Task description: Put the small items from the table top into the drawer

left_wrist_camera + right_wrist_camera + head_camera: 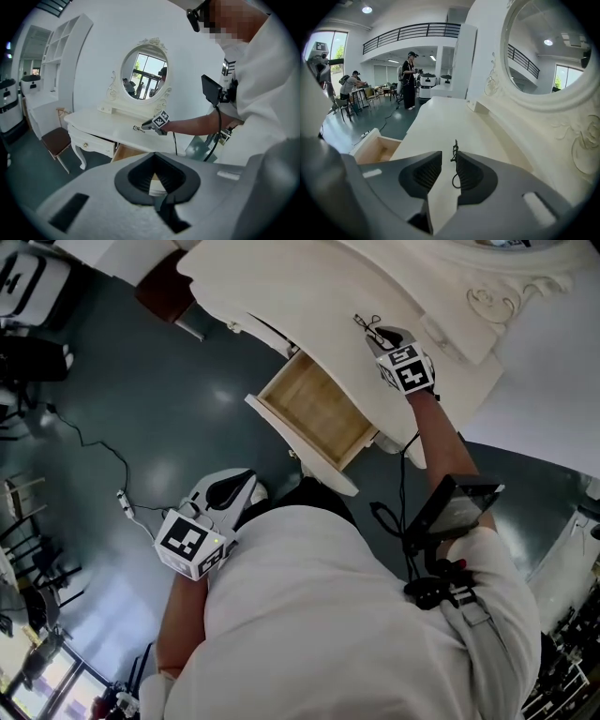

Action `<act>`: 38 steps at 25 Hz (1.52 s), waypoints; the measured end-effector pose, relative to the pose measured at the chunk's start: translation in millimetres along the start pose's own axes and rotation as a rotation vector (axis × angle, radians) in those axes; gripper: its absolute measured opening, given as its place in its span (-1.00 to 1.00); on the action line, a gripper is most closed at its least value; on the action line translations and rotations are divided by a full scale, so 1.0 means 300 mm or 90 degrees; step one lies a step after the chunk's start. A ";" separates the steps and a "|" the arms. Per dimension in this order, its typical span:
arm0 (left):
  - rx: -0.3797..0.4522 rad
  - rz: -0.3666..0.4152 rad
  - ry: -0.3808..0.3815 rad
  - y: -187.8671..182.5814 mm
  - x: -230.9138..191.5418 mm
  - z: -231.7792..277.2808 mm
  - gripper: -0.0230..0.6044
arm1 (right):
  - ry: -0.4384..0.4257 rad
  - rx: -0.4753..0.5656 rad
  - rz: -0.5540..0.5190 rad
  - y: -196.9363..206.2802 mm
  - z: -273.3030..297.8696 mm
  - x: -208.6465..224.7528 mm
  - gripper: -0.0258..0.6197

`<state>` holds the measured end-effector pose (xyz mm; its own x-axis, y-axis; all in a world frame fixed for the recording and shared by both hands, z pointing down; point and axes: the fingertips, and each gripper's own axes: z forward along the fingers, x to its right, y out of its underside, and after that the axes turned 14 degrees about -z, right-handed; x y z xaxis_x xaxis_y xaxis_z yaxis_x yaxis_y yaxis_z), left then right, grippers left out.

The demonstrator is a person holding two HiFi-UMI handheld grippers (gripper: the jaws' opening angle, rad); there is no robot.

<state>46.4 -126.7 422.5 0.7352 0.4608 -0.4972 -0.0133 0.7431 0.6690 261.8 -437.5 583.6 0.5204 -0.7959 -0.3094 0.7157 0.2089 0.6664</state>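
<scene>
A small black wire clip (367, 326) lies on the white dressing table's top (309, 287), in front of the mirror base. My right gripper (380, 334) rests over it. In the right gripper view the jaws stand open and the clip (453, 152) sits between them, close to the right pad (468, 171); the left pad is well apart from it. The wooden drawer (319, 409) is pulled out and looks bare. My left gripper (251, 486) hangs low beside the person's body, over the floor, its jaws shut on nothing (154, 157). It looks toward the table and the right gripper (146, 125).
An oval mirror (144, 75) with a carved frame stands at the table's back. A brown stool (164, 287) is at the table's far end. A cable (94, 442) runs across the dark floor. People (408, 79) stand far off in the hall.
</scene>
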 end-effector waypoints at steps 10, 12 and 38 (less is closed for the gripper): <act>0.007 -0.033 -0.053 0.003 -0.052 -0.020 -0.92 | -0.016 -0.031 -0.010 0.010 0.212 0.059 -0.64; 0.012 -0.040 -0.061 0.004 -0.054 -0.040 -0.92 | -0.015 -0.036 -0.009 0.004 0.217 0.062 -0.72; 0.037 0.007 0.006 0.030 -0.049 -0.135 -0.92 | 0.028 -0.022 -0.049 -0.114 -0.023 -0.089 -0.87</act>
<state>8.0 -107.1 413.3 0.7293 0.4732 -0.4942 0.0178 0.7089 0.7051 226.7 -419.5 564.3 0.4822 -0.7852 -0.3885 0.7699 0.1683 0.6155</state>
